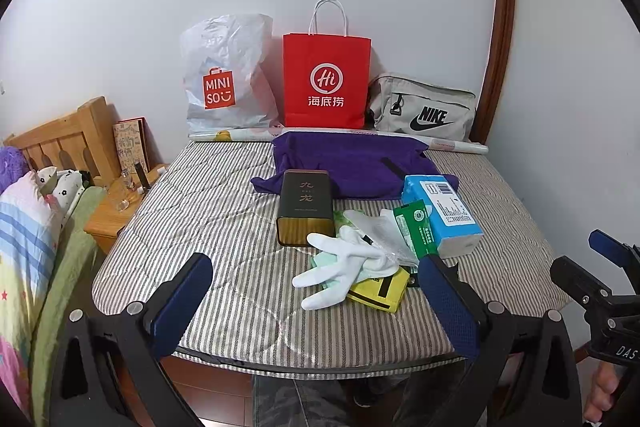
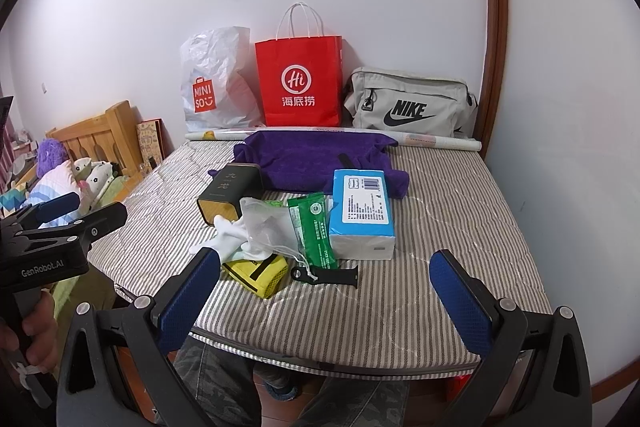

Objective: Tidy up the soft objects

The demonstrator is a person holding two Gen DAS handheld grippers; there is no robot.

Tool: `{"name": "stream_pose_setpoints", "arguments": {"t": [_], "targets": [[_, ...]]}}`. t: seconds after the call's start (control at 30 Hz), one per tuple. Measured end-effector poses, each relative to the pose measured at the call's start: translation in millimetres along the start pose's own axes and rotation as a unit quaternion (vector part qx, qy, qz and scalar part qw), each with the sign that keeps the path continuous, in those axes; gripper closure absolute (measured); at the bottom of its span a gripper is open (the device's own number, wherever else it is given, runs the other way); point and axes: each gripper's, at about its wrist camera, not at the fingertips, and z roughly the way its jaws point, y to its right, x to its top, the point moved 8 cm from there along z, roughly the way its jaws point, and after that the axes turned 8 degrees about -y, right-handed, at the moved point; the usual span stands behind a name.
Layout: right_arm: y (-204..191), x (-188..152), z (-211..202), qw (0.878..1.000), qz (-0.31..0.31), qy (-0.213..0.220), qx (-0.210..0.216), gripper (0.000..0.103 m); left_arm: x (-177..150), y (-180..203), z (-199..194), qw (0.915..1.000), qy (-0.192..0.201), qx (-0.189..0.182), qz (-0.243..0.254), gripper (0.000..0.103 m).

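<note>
Both tongs gape empty before white glove, MINISO bag, NIKE pouch.

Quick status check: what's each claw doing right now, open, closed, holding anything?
Left claw: open, holding nothing, above the near edge of the striped mattress.
Right claw: open, holding nothing, also short of the pile.

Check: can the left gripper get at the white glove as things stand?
Probably yes. The left gripper is open and empty, and the white glove lies on top of the pile near the mattress front edge, between the fingers' line of sight, with nothing covering it.
</note>
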Motion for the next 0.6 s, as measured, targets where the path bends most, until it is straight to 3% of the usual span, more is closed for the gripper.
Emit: {"name": "stream_pose_setpoints", "arguments": {"t": [0.33, 0.6], "targets": [[-3.3, -0.1, 12.5, 1.000, -0.005, -0.009, 0.004, 0.000, -3.0, -4.9, 7.7, 1.0000, -0.007, 0.003, -0.003, 0.000], [9.6, -4.9, 49.6, 0.999, 0.000, -0.029, 0.012, 0.000, -6.2, -18.6, 51.3, 0.9986, -0.049, 0.007, -0.018, 0.000]]}}
